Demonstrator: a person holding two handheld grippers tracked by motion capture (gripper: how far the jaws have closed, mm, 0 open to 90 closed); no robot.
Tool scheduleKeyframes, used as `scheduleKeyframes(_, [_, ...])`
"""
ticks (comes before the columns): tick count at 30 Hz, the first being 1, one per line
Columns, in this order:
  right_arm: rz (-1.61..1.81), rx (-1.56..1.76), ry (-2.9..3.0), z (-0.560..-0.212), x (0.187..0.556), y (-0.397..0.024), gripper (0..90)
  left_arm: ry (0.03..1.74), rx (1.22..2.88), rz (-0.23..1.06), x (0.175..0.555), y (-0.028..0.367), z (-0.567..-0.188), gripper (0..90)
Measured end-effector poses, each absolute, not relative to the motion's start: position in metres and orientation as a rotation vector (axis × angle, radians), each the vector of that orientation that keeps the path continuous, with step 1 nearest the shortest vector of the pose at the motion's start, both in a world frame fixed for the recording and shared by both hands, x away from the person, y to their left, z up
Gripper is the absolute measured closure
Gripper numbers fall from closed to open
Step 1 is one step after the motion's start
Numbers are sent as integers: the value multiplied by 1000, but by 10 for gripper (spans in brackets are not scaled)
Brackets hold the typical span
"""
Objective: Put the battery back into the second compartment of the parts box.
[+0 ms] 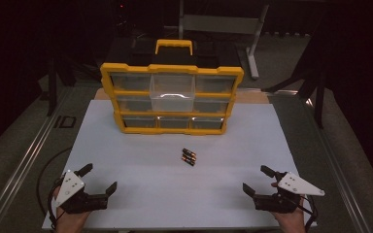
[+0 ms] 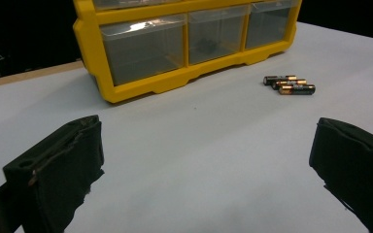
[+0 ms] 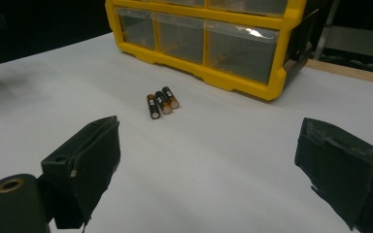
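At the bottom left of the high view the left gripper (image 1: 98, 179) rests low over the white table (image 1: 141, 194), its jaws spread wide with nothing between them; in the left gripper view the same black jaws rise from the lower corners of the frame with bare tabletop between. At the bottom right of the high view the right gripper (image 1: 255, 179) sits much the same, jaws released and empty, and the right gripper view shows its jaws far apart at the lower left and lower right. Farther up, a little right of the frame's centre in the high view, three batteries (image 1: 189, 157) lie side by side, touching one another, on the open table well apart from both grippers; they appear at the upper right of the left gripper view (image 2: 289, 84) and just above centre in the right gripper view (image 3: 161, 102). Beyond them, in the upper middle of the high view, stands a yellow organizer (image 1: 171, 98) with clear drawers, its top-middle drawer (image 1: 172, 92) pulled out toward the batteries.
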State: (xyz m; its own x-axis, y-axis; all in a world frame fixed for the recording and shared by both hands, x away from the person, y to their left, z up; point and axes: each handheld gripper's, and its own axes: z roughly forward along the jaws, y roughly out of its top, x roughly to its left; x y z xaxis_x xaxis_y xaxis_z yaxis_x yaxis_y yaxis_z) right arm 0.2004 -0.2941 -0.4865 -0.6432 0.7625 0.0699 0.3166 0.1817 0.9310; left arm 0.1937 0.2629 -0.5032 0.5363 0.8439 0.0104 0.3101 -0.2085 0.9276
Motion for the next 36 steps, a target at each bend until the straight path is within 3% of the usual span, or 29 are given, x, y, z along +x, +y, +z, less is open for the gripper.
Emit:
scheduleKeyframes(19, [1359,979,2138,-460,246,-257,90,968,1765,671,195,264,-504,1])
scheduleKeyframes(36, [1338,986,2202,-450,307,-221,92,963,1784,670,193,261,-506,1])
